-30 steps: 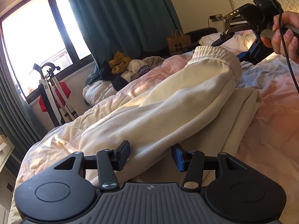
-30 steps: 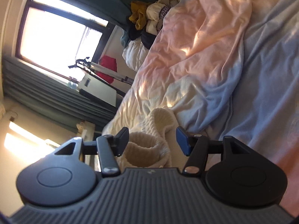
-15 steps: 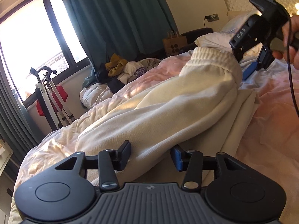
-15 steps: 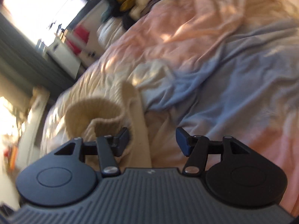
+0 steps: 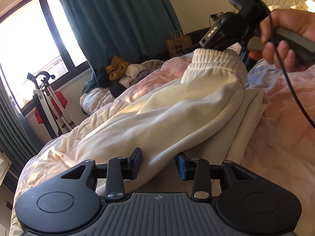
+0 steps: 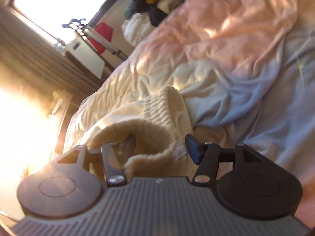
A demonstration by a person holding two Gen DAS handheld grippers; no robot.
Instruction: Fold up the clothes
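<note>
1. Cream sweatpants: lying along the pink-and-blue duvet, ribbed waistband raised.
2. Left gripper: jaws just closing, straddling a cloth fold; actual pinch unclear.
3. Right gripper: jaws parted, one finger inside the waistband.

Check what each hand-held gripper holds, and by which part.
Left hand-held gripper: jaws just closing around a fold of the cream sweatpants; grip unclear. Right hand-held gripper: open, finger inside the elastic opening, nothing held.
</note>
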